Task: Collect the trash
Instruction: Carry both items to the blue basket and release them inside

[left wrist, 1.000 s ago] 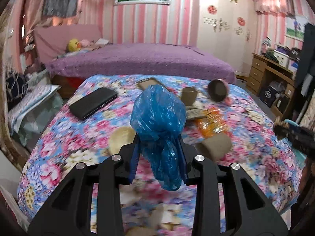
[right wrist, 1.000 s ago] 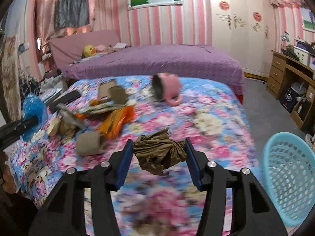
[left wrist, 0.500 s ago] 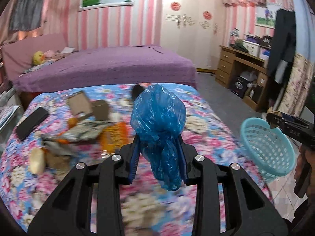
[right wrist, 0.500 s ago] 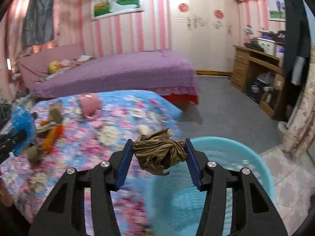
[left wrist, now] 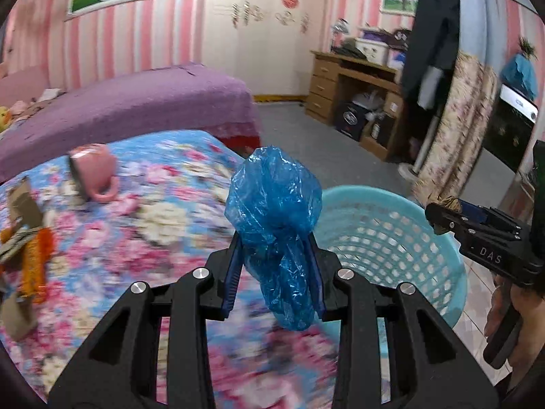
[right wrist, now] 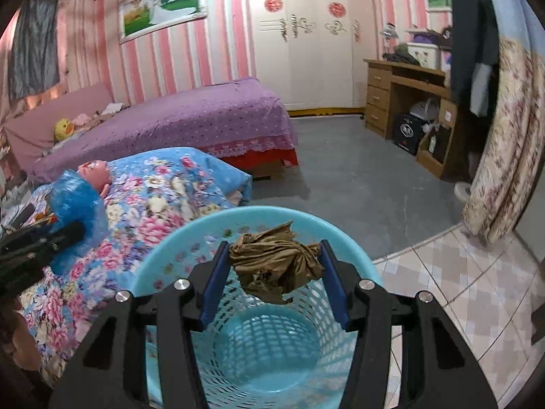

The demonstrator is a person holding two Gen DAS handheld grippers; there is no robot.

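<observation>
Two loads held: right gripper (right wrist: 272, 266) pinches brown crumpled wrapper (right wrist: 276, 262) over turquoise basket (right wrist: 163, 248), left gripper (left wrist: 274, 255) pinches blue plastic bag (left wrist: 274, 204) short of it; early release risks bag landing on floral bedspread (left wrist: 153, 211).

Left gripper (left wrist: 274, 269) pitched downward, black linkage arms splayed toward the lens, blue-lined jaws drawn close and clamped on a crumpled blue plastic bag (left wrist: 277, 225) that bulged above the fingertips and hung below them. Seen from the right wrist view as a dark shape at the left edge, bag at its tip. Right gripper (right wrist: 274, 272) likewise tilted downward, jaws set wider and pressed against both sides of a wadded brown wrapper (right wrist: 276, 266). In the left wrist view, seen side-on at the right edge, gripped from below by a hand (left wrist: 507, 317) wrapped round its handle.
</observation>
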